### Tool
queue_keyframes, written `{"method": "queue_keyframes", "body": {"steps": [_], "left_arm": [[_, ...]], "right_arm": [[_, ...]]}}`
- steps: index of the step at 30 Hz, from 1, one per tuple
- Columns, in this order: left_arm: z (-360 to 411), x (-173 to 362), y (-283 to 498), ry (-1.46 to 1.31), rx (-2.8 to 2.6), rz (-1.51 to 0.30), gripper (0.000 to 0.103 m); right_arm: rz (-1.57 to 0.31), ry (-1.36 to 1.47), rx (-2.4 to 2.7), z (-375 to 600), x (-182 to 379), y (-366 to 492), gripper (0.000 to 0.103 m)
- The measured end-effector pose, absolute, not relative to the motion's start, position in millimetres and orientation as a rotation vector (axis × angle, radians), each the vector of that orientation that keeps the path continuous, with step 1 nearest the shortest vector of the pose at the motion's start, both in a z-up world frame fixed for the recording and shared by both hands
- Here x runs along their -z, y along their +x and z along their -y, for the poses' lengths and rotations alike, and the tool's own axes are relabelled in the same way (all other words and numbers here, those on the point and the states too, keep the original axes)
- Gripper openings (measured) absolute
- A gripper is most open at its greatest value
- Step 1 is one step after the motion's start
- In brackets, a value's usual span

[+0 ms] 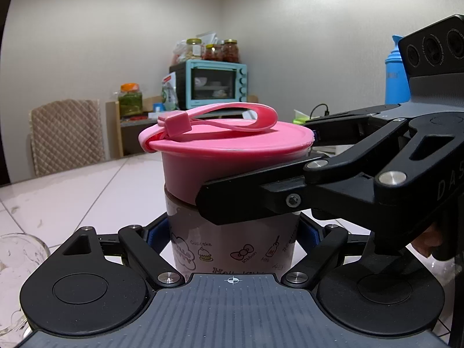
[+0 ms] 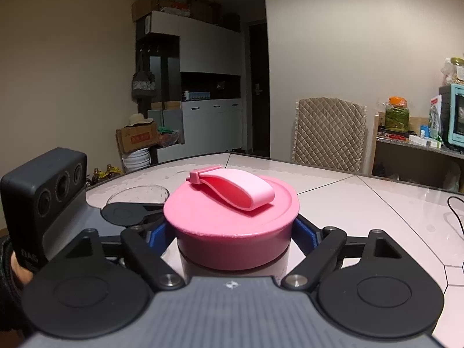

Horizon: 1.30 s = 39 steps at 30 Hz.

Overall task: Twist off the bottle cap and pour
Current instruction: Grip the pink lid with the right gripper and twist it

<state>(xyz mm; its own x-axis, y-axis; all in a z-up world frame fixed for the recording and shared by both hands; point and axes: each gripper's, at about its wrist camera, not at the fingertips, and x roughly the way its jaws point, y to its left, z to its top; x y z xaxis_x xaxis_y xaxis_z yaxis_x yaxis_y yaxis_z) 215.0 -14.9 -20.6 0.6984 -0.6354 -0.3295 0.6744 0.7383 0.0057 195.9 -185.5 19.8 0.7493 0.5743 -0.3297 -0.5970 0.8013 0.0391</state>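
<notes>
A bottle (image 1: pixel 232 243) with a translucent body and cartoon prints stands upright on the white tiled table (image 1: pixel 72 191). My left gripper (image 1: pixel 233 236) is shut on the body, with a blue pad against each side. The wide pink cap (image 2: pixel 232 226), with a pink loop strap (image 2: pixel 232 187) lying across its top, sits on the bottle. My right gripper (image 2: pixel 232 232) is shut on the cap, its blue pads pressed to the cap's left and right sides. In the left wrist view the right gripper's black finger (image 1: pixel 246 194) crosses the cap's front from the right.
A clear glass (image 2: pixel 137 195) stands on the table just behind the left gripper, also low left as the glass (image 1: pixel 20 261). A quilted chair (image 2: pixel 329 133) is at the far edge. A black cable (image 2: pixel 455 214) lies at right. A teal oven (image 1: pixel 214 84) and blue flask (image 1: pixel 395 78) stand behind.
</notes>
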Motion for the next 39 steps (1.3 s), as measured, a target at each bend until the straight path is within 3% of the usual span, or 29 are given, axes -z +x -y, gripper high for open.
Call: {"method": "queue_keyframes", "body": {"steps": [27,29,30,39], "left_arm": [[17.9,22.0,213.8,0.131,0.731,-0.32,0.09],[18.6,22.0,213.5,0.131,0.731,-0.321,0.09],[18.8,22.0,213.6,0.131,0.731,-0.321,0.09],[19.8,22.0,213.2,0.13,0.732,-0.32,0.09]], "right_arm": [[-0.337,-0.15,-1.045,221.9,-30.2,235.6,0.086],[-0.332,-0.143,-1.011,220.0,-30.6,228.8,0.091],[-0.331,-0.139,-0.994,219.5,-30.5,226.7,0.098],[-0.311,-0.086,-0.808,210.1,-31.0,191.6,0.101]]}}
